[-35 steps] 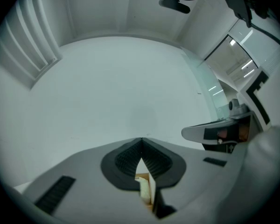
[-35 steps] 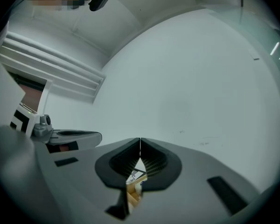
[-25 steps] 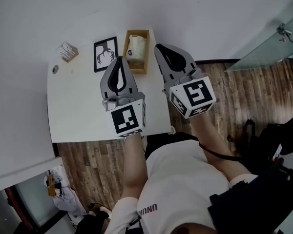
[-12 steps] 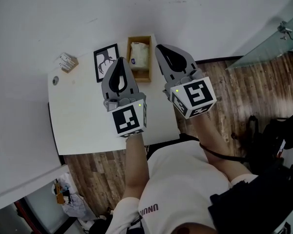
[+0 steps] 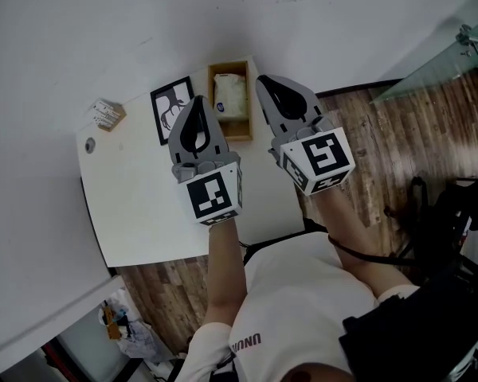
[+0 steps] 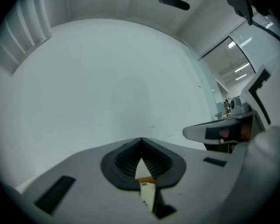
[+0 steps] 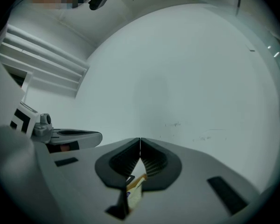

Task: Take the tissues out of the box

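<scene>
Over the last second little has moved except the viewpoint. In the head view the desk (image 5: 135, 205) and everything on it have slid slightly lower and to the right, while both grippers stay held out in front of the person at much the same spot in the picture. The left gripper (image 5: 197, 99) has its jaws pressed together with nothing held. The right gripper (image 5: 264, 79) is also closed and empty, as each gripper's own view confirms.

The wooden box (image 5: 228, 65) sits at the far edge of the desk, just beside a framed picture (image 5: 171, 108). The tissue pack (image 5: 231, 98) still lies inside it, untouched. The two gripper tips now flank the box, the left tip in front of its left wall and the right tip just off its right side. They probably hover above it rather than touch it, though the steep angle makes the height hard to judge.

The task has therefore not really started. This looks like an approach, and a gripper must open before it can take the tissues.
</scene>
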Motion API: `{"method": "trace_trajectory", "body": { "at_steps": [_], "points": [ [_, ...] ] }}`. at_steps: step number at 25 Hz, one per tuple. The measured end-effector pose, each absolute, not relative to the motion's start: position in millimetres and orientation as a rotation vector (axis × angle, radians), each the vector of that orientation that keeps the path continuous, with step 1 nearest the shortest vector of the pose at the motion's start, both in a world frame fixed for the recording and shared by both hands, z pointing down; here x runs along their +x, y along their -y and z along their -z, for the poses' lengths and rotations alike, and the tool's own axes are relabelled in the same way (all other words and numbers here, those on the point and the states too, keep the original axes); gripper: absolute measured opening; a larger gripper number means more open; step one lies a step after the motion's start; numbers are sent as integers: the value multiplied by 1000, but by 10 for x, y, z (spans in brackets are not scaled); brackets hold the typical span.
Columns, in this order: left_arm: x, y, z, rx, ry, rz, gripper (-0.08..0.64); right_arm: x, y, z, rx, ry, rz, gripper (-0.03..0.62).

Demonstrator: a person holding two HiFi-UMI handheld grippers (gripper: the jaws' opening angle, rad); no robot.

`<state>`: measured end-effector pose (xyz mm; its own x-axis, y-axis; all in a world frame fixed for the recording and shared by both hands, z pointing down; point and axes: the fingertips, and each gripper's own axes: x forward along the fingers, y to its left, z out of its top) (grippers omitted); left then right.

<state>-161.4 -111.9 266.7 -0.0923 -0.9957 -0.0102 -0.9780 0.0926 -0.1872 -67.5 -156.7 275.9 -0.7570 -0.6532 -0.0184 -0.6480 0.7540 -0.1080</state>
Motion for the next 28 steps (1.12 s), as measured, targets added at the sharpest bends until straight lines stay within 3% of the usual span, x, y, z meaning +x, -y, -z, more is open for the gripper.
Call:
{"method": "trace_trajectory", "body": {
  "at_steps": [28],
  "points": [
    [-1709, 1771, -3411, -2255, -2184, 351, 14, -863, 2034, -3287, -1194, -2940, 260, 20]
  ]
}}
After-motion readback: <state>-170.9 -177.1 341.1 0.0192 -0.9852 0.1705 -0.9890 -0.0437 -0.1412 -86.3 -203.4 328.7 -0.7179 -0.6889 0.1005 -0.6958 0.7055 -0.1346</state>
